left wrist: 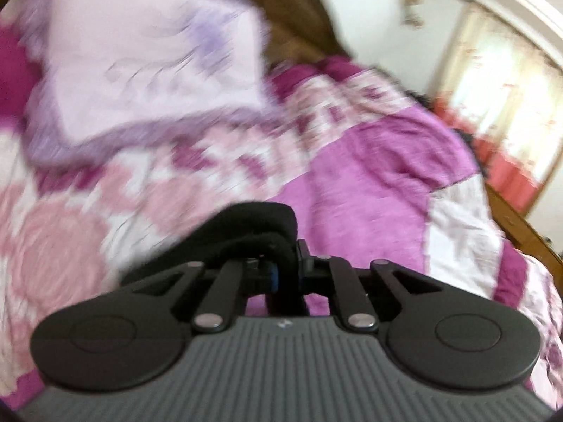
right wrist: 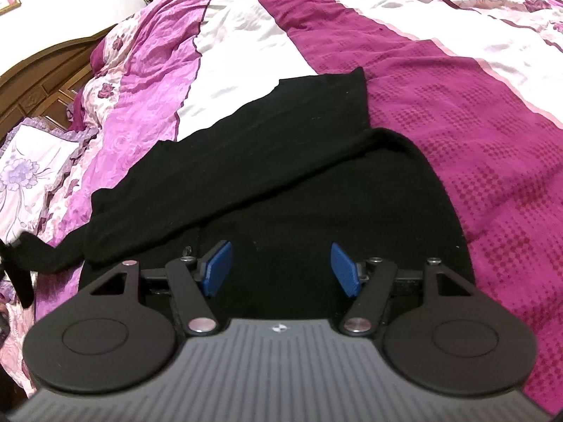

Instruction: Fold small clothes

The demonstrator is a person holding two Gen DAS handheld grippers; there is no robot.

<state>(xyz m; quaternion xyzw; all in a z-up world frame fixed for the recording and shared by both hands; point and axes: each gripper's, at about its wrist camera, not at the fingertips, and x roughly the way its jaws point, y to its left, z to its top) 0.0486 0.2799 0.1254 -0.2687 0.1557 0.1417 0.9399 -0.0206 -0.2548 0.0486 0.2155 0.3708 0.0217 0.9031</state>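
Clenched on a fold of black knit, my left claw [left wrist: 281, 267] has its jaws drawn almost together, the cloth bunched over and around the fingertips so that only a sliver of blue pad shows in the left wrist view. That picture is smeared with blur, so I cannot tell which part of the garment it has; from the right wrist view I judge it to be the end of the long sleeve that trails off to the left edge.

My right claw [right wrist: 281, 269] stands released, its blue pads [right wrist: 219, 267] well apart, hovering just over the near part of the black garment [right wrist: 246, 161]; whether the tips touch the cloth I cannot say. Nothing lies between its jaws but the fabric beneath.

The garment is spread on the bed [right wrist: 475, 140], across a magenta, pink and white quilt, one sleeve folded slantwise over the body. A lilac frilled pillow [left wrist: 147, 59] lies near the wooden headboard [left wrist: 299, 17], well apart from the work.

I judge the piece light, limp and soft, a fine knit that will sag and stretch where lifted and cling a little to the quilt. It will not slip from ribbed pads, yet a single thin layer may drag the layers under it. I would take hold at hems, cuffs or shoulder seams, where the cloth is doubled, and pinch only the layer meant to move.
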